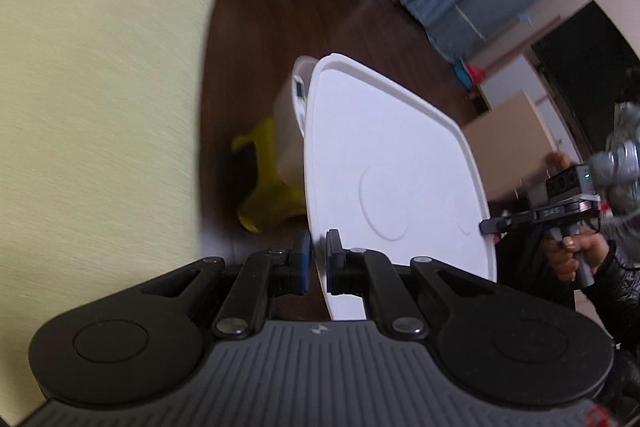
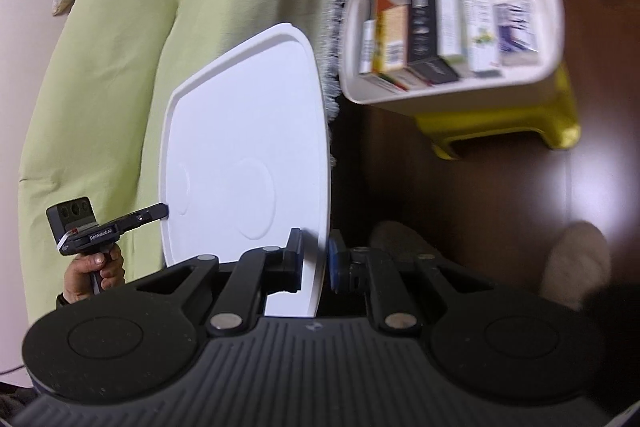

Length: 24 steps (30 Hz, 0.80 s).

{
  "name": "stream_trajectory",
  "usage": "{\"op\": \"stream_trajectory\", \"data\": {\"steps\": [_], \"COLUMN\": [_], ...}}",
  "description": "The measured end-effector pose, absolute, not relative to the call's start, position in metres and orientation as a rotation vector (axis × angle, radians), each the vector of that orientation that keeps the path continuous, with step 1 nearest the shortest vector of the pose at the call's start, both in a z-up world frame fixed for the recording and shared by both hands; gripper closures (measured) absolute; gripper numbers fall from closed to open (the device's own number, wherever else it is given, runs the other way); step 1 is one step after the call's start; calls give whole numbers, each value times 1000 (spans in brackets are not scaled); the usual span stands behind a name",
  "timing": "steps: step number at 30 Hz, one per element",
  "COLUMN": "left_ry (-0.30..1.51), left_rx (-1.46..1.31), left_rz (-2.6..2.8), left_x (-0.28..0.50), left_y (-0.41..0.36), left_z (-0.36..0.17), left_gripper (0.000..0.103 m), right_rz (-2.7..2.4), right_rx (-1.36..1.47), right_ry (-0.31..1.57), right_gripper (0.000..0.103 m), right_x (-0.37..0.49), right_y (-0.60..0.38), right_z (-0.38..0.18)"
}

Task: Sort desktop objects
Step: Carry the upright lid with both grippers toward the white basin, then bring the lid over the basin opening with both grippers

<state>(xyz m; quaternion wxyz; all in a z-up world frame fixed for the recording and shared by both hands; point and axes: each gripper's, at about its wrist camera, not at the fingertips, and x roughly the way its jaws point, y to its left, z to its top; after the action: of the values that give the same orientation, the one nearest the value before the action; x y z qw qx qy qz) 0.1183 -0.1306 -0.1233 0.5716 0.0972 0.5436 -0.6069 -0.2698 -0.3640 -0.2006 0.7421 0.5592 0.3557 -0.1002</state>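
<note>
The green sofa fills one side; a white lid is held up in the air between both grippers, tipped on its edge; the white bin of small boxes sits on a yellow stool; the left gripper pinches one lid edge; the right gripper pinches the other edge.

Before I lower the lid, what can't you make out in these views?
- Box contents: left view, lid covers them.
- Carton labels: right view, blurred.
- Stool feet: both views, box hides most of it.
- Lid's underside: unseen in both views.
</note>
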Motion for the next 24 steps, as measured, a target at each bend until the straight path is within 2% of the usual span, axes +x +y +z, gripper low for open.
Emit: {"op": "stream_trajectory", "data": {"steps": [9, 24], "left_ry": [1355, 1388], "left_rx": [286, 317], "left_rz": [-1451, -1348], "left_x": [64, 7], "left_y": [-141, -145], "left_z": [-139, -141], "left_gripper": [98, 98], "right_rz": [-271, -194], "right_rx": [1264, 1274], "right_ry": [798, 884], "right_gripper": [91, 91], "right_x": [-348, -369], "right_y": [-369, -372], "right_z": [-204, -220]}}
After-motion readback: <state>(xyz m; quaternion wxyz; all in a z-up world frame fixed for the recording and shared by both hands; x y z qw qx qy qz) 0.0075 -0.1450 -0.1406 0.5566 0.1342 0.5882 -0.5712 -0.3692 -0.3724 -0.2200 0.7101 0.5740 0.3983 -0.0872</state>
